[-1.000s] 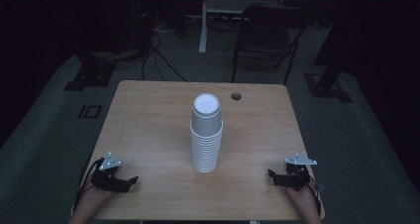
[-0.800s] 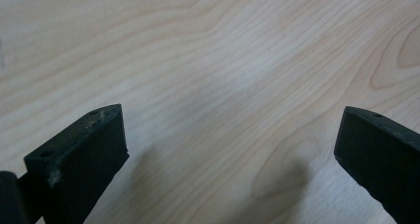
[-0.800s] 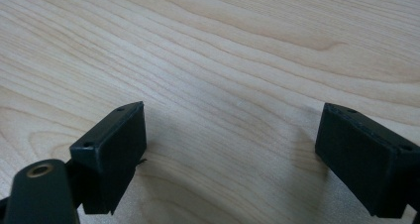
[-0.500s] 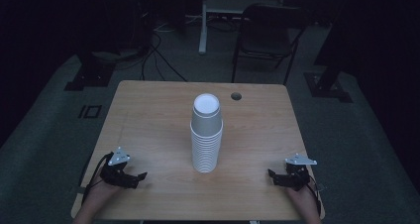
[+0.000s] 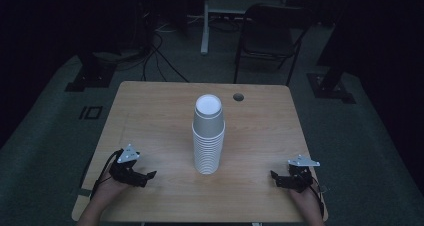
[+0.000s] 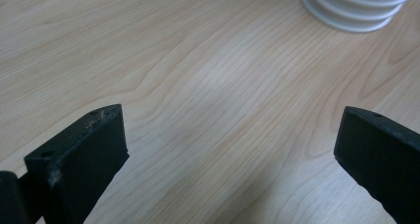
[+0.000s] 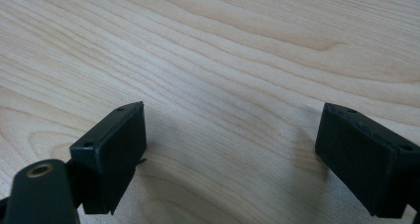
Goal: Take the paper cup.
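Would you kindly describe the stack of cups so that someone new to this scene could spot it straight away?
Look at the light wooden table standing on a dark floor. Near its middle, between the left tool and the right tool, stands a tall stack of white paper cups. It is the one upright white thing on the tabletop, well in front of the small round hole near the far edge.

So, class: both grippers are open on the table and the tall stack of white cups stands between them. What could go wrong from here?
1. The stack of white cups is tall and narrow, so a sideways nudge from the left gripper might topple it.
2. The cups are nested tightly; pinching the top cup may lift several together.
3. The right gripper sits near the table edge, so knocked cups could roll off.
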`<state>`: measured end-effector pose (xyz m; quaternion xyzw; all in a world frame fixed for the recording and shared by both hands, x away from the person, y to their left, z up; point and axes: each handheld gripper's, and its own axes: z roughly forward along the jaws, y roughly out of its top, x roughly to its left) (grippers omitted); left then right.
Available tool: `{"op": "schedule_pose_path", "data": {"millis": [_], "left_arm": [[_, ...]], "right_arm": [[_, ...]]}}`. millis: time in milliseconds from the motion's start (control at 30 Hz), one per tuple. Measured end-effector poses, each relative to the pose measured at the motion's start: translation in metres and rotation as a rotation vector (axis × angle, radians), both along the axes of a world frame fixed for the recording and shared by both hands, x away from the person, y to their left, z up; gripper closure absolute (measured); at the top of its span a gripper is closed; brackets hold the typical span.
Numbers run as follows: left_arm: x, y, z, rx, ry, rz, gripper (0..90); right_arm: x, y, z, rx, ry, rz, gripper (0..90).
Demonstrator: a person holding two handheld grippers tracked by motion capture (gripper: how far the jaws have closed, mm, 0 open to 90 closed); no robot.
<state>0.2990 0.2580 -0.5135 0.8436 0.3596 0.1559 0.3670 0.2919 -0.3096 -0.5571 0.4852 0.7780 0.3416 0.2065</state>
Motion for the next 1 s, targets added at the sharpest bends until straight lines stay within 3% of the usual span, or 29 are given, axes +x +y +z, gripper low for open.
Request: {"op": "schedule_pose_path", "data": {"millis": [333,667,733,1000], "left_arm": [[0.004,-0.01,0.01,-0.008,-0.015,-0.027,0.2],[0.01,-0.031,0.027,-0.022,-0.046,-0.086,0.2],[0.01,-0.036,0.031,-0.008,-0.053,-0.102,0.1],[0.014,-0.053,0.047,-0.041,-0.08,-0.148,0.1]], "right_arm": [[0.0,0.0,0.0,0.0,0.0,0.0,11.8],[0.0,0.0,0.0,0.0,0.0,0.0,11.8],[0.0,0.0,0.0,0.0,0.0,0.0,11.8],[0.0,0.0,0.0,0.0,0.0,0.0,11.8]]}}
